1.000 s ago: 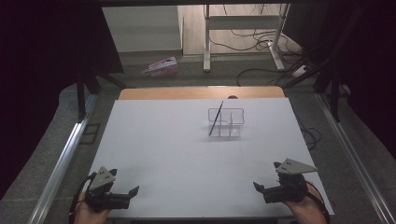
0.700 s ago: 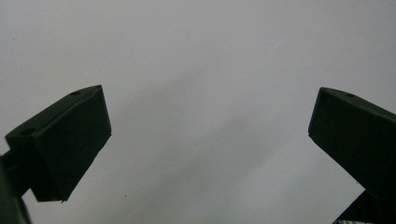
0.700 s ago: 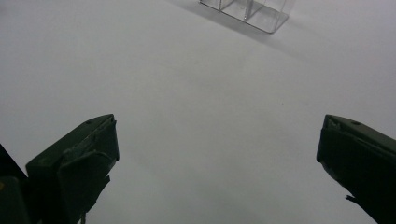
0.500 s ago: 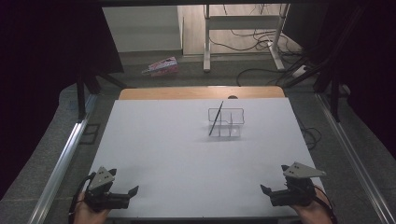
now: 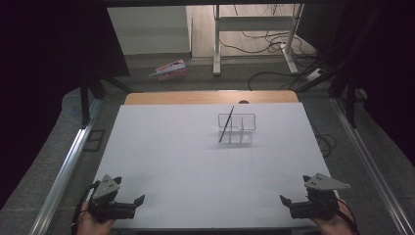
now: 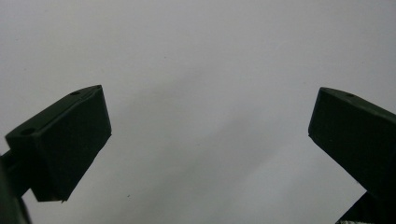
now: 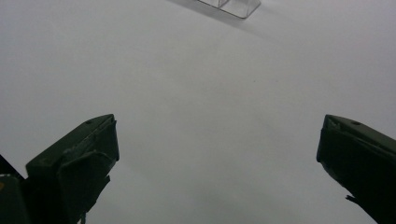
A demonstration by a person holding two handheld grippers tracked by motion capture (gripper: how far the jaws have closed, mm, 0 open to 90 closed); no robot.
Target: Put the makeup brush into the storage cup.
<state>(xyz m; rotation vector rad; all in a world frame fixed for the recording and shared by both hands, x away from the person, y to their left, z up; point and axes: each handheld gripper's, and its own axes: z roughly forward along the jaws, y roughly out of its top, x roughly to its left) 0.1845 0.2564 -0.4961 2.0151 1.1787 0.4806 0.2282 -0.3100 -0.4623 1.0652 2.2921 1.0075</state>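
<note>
A clear plastic organiser with several compartments stands on the white table, right of centre and toward the far side. A thin black stick leans in its left compartment. The organiser's lower corner sits at the top edge of the right gripper view. My left gripper rests at the near left corner of the table, open, with bare table between its jaws. At the near right corner my right gripper is open too, with nothing between its jaws.
A wooden strip borders the table's far edge. Beyond it on the floor lie a pink box, cables and a metal stand. Metal rails run along both sides.
My right gripper has drawn back to the right and toward the near edge. The left gripper, the organiser and the stick have stayed put.
</note>
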